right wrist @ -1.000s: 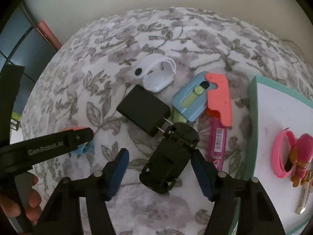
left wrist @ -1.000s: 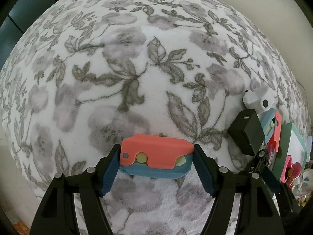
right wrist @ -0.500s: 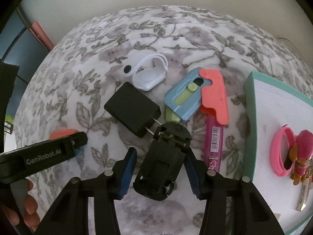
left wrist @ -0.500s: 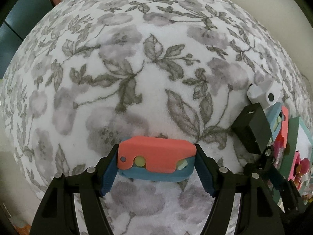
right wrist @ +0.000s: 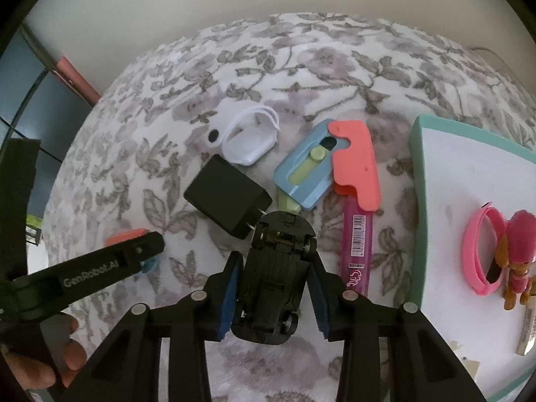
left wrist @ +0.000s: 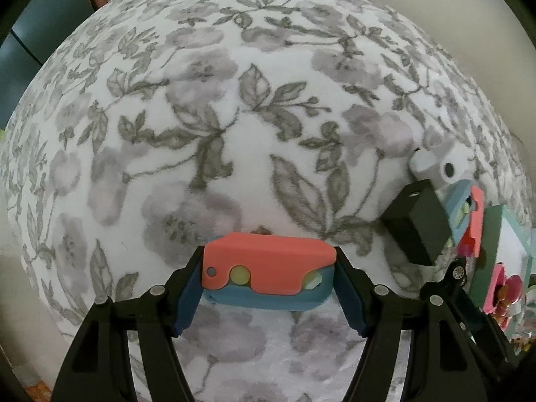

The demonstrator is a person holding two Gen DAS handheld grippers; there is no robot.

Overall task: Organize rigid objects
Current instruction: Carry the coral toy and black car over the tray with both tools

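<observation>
My left gripper [left wrist: 269, 284] points straight down over the floral cloth and is shut on a coral and blue toy cutter [left wrist: 264, 258], pads against its two short ends. In the right wrist view an upside-down black toy car [right wrist: 281, 234] lies on the cloth between the blue pads of my right gripper [right wrist: 275, 288]. Those jaws are closing and the pads touch the car's sides. One finger [right wrist: 134, 251] of the left gripper reaches in from the left, the held cutter [right wrist: 124, 236] partly hidden behind it.
Beyond the car lie a black charger plug [right wrist: 224, 197], a white band [right wrist: 248, 140], a second blue and coral cutter [right wrist: 321, 164] and a magenta tube [right wrist: 358, 241]. A teal-rimmed white tray [right wrist: 417, 167] at right holds a pink bracelet [right wrist: 482, 251] and a toy figure [right wrist: 519, 254].
The right jaws have narrowed from well apart to touching the black car's sides. The left gripper has drifted a little across the cloth, still holding the cutter.
</observation>
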